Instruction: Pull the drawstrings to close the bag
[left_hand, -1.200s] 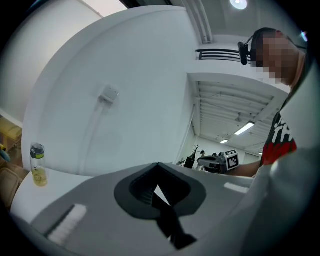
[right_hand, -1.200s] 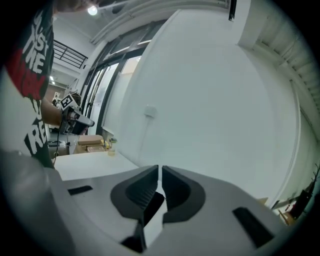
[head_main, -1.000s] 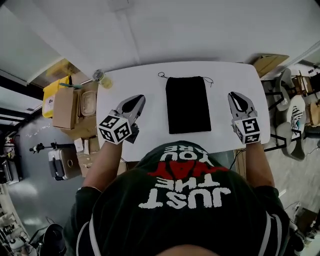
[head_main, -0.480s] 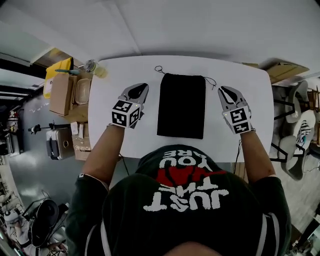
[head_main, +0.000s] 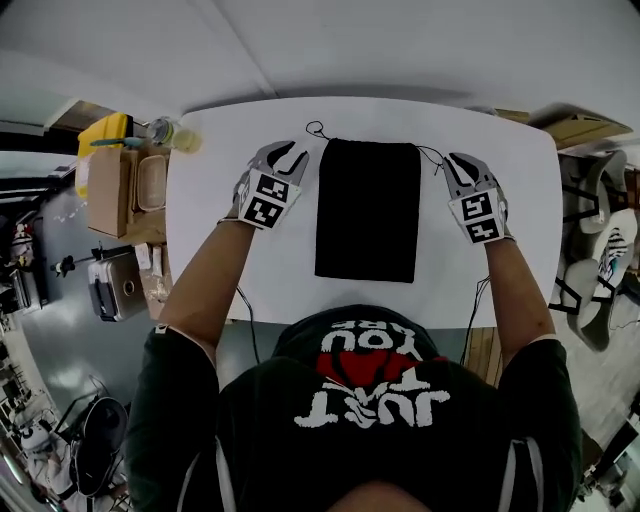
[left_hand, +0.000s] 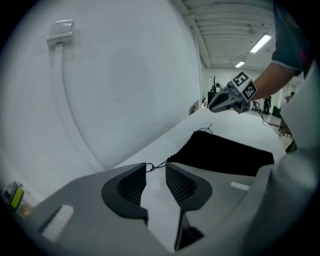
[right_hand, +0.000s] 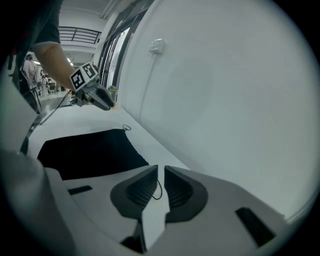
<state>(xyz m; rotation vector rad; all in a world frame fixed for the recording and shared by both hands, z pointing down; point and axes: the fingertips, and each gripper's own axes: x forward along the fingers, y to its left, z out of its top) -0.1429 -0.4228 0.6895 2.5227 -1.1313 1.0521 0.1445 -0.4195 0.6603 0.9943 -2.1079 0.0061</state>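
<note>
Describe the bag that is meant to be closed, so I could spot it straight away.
Start at the big white table that fills the middle of the head view. The bag lies flat at the table's centre. It is the only black cloth rectangle there, and thin dark drawstrings trail from its two far corners.

White table against white wall; cardboard boxes left; possibly chairs right.
</note>
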